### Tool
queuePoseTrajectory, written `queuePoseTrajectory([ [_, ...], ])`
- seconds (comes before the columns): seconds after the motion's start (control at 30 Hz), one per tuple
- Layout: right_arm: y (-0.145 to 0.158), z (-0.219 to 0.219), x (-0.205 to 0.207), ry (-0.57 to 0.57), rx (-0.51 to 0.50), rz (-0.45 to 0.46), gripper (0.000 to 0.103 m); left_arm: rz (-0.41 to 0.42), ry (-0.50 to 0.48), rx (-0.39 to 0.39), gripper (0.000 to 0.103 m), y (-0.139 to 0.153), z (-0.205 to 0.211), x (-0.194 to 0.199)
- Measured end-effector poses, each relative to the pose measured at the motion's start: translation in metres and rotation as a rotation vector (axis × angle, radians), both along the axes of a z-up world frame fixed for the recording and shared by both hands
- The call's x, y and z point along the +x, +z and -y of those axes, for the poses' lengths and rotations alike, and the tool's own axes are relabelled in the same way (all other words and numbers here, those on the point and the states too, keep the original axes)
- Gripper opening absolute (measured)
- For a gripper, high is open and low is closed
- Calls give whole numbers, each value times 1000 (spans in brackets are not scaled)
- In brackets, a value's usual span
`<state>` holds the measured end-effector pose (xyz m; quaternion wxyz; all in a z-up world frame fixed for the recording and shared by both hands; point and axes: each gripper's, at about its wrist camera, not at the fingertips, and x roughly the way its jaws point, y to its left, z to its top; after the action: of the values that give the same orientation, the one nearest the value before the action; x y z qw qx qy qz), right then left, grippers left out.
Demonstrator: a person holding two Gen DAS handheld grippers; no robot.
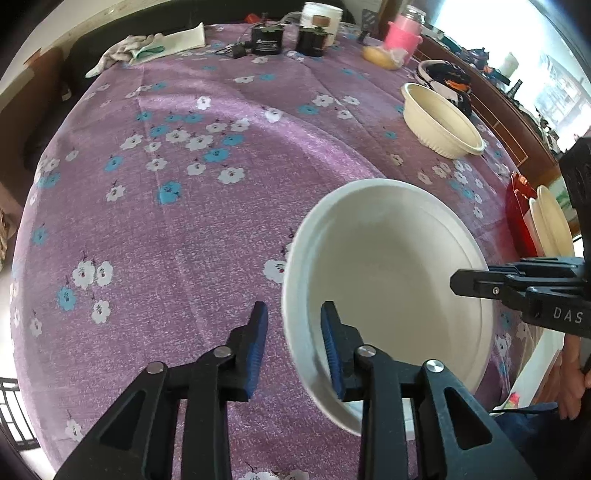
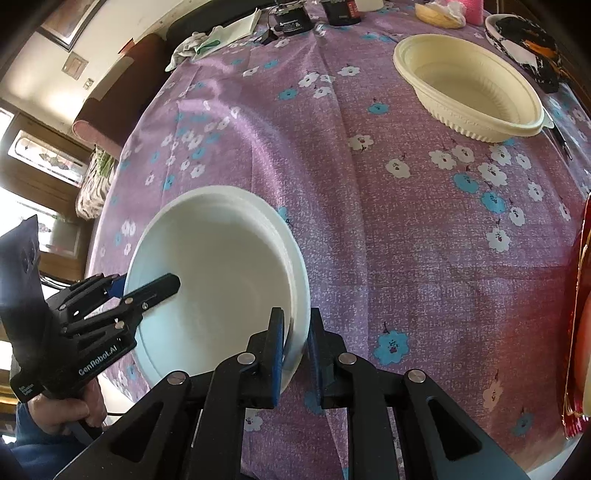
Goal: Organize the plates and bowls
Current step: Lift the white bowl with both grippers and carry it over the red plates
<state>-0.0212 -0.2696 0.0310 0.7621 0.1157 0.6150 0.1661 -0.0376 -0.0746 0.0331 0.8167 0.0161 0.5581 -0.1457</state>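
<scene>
A white deep bowl (image 1: 388,266) sits low in both views on the purple flowered tablecloth (image 1: 166,229). My right gripper (image 2: 297,325) is shut on the bowl's (image 2: 221,266) near right rim, with a blue pad on each side of the rim. My left gripper (image 1: 295,317) straddles the opposite rim. Its right pad is inside the bowl. Its left pad stands outside, with a strip of cloth showing between it and the rim. A cream ribbed bowl (image 2: 469,88) rests farther back on the right.
A black, white and orange dish (image 1: 447,79) lies behind the cream bowl. Cream plates (image 1: 550,225) and a red plate (image 1: 521,210) stand at the right edge. Black pots (image 1: 267,38), a pink container (image 1: 402,33) and gloves (image 1: 147,48) line the far edge. A person's hand (image 2: 62,410) holds the left gripper.
</scene>
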Motion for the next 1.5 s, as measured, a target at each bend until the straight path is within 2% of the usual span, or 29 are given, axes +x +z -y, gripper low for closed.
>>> queuePoseTrajectory([
  [0.07, 1, -1, -1, 8, 1, 4, 14, 3, -24, 0, 16, 0, 4, -1],
  [0.43, 11, -1, -7, 5, -12, 52, 13, 30, -39, 9, 16, 8, 9, -5],
  [1.13, 19, 13, -16, -16, 1, 74, 13, 55, -54, 17, 16, 16, 25, -15],
  [1.5, 30, 29, -21, -46, 9, 105, 13, 76, -93, 31, 16, 27, 44, -17],
])
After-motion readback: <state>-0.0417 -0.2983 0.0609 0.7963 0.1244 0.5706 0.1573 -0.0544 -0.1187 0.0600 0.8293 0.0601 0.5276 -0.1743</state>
